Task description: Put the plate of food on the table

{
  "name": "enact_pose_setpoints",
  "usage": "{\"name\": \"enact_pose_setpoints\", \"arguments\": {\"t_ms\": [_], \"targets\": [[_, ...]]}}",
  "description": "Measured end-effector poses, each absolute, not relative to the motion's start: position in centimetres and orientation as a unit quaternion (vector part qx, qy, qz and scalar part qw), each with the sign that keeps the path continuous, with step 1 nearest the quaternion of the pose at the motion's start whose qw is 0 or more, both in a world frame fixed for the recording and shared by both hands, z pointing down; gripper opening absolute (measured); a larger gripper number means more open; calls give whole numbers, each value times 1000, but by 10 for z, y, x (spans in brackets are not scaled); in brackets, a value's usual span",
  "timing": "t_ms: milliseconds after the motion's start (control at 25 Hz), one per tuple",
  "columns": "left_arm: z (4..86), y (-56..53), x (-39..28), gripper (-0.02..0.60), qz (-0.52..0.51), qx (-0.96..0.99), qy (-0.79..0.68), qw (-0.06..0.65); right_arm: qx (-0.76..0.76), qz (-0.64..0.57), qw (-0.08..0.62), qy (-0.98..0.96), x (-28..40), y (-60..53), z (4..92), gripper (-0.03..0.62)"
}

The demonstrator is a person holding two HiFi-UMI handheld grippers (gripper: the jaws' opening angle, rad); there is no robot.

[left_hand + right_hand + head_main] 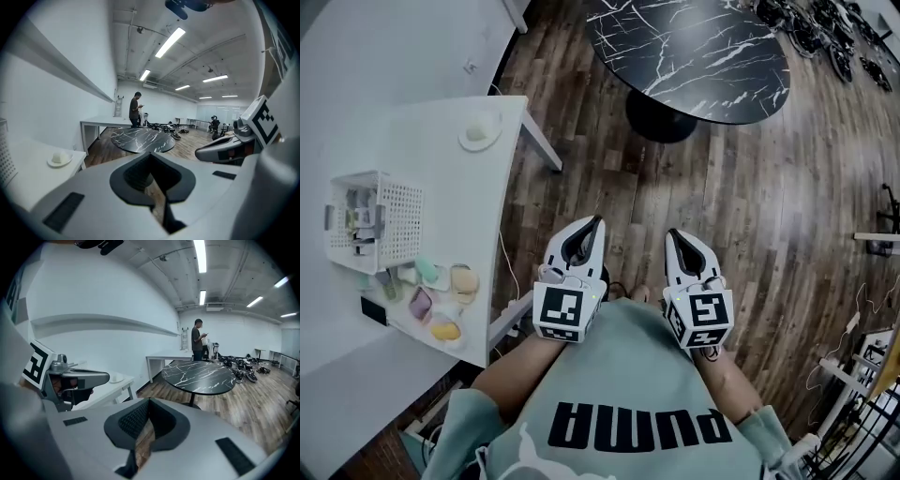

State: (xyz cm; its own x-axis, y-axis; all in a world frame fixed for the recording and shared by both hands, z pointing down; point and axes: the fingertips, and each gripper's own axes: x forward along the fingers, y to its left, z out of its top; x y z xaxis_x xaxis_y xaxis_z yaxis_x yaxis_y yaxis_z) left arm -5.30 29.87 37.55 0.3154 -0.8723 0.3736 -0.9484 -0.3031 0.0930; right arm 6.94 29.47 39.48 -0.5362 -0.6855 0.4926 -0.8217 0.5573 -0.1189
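Note:
A small white plate (478, 132) with a pale lump of food sits at the far corner of the white table (431, 187) on the left. It also shows in the left gripper view, plate (59, 160), and in the right gripper view, plate (116, 378). My left gripper (594, 223) and right gripper (674, 235) hang side by side over the wooden floor, close to the person's body, both shut and holding nothing. They are well short of the plate. A round black marble table (689, 52) stands ahead.
A white mesh basket (375, 220) and several small toy foods (441, 295) lie on the white table's near part. A person (135, 108) stands far off by another white table. Dark gear (825, 33) litters the floor at the far right.

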Motion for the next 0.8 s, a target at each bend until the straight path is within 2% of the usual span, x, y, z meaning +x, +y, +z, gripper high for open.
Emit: {"name": "enact_pose_setpoints", "arguments": {"t_ms": [800], "targets": [[365,218,-219,6,80,753,-634,158,362,124,227,-895,-108,193,375,8]]}}
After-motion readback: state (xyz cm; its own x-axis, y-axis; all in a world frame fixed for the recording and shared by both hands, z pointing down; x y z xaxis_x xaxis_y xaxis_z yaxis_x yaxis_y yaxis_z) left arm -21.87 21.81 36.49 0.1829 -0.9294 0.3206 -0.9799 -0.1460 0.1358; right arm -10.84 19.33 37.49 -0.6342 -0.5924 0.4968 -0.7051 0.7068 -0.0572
